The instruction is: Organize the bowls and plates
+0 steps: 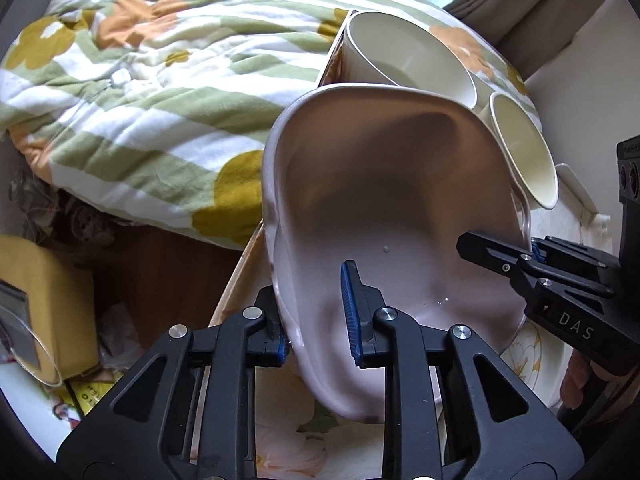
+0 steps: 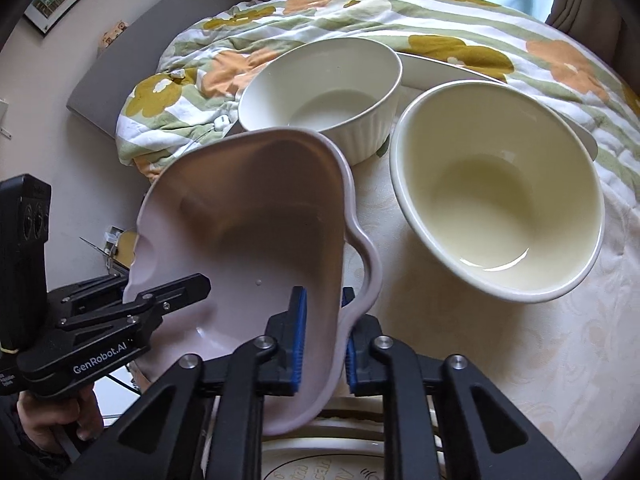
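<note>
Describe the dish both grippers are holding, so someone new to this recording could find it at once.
On the cream tablecloth beside the flowered quilt stand two round cream bowls. In front of them, the left gripper and right gripper each clamp a rim of the pale lilac dish: the only coloured piece, with a wavy rim.

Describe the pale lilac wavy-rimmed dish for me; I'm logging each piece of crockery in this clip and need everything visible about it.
The pale lilac wavy-rimmed dish is glossy, ceramic-looking, deep and irregular, with a scalloped rim and lobed handle-like edges. It is empty apart from a few small specks or droplets inside. It sits tilted, its hollow facing both cameras, above the cream patterned tablecloth, in front of two cream bowls. The left hand-held gripper and right hand-held gripper each pinch an opposite rim between blue pads.
</note>
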`<state>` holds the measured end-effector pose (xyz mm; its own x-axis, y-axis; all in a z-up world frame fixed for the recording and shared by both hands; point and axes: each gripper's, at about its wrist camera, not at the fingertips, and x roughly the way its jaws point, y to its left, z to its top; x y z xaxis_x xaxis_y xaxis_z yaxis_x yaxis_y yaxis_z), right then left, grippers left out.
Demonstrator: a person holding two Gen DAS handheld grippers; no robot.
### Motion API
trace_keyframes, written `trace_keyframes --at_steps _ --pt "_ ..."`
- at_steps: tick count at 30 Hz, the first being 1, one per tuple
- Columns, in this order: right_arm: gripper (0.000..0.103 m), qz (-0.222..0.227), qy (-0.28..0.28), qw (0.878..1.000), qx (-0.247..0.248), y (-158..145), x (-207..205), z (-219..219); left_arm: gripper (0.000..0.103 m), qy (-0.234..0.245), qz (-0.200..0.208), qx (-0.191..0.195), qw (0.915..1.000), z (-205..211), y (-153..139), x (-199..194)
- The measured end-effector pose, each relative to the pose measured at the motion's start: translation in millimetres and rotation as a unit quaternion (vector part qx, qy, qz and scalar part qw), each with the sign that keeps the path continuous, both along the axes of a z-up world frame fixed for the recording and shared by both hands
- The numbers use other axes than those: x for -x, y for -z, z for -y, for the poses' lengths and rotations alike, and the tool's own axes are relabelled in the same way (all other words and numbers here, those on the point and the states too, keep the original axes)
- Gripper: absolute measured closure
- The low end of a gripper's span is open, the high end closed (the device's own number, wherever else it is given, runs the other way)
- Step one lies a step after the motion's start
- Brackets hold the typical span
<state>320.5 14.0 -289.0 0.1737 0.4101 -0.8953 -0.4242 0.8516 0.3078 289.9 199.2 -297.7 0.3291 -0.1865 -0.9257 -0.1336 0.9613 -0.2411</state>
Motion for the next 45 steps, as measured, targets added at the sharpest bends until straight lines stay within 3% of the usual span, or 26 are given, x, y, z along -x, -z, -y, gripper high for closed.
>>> trace_keyframes --at_steps 7,13,19,25,30,36,45 --pt "0.09 0.021 0.008 1.0 -0.007 -14.7 8.6 6.3 0.084 0.02 0.021 -0.023 0.9993 5.7 -20.8 6.6" --pt "0.09 0.043 0.026 0.998 -0.038 -45.6 25.8 31.2 0.084 0.036 0.062 -0.051 0.9961 32.3 -69.5 17.3" --pt "0.09 0.065 0.056 0.994 -0.063 -79.5 57.8 91.1 0.084 0.059 0.101 -0.068 0.9908 94.4 -116.3 35.9" --pt "0.09 0.085 0.098 0.99 -0.056 -102.9 98.5 173.3 0.084 0.104 0.114 -0.06 0.9863 189.7 -134.8 60.6" --pt "0.09 0.091 0.147 0.984 -0.035 -103.6 129.0 247.9 0.084 0.151 0.111 -0.034 0.9816 274.0 -128.1 80.6" --pt "0.09 0.073 0.194 0.978 -0.005 -82.3 157.5 322.1 0.084 0.19 0.088 0.0 0.9778 359.1 -94.9 96.3" --pt "0.09 0.043 0.233 0.972 0.002 -30.7 161.4 375.4 0.084 0.21 0.044 0.008 0.9768 421.5 -32.4 98.6"
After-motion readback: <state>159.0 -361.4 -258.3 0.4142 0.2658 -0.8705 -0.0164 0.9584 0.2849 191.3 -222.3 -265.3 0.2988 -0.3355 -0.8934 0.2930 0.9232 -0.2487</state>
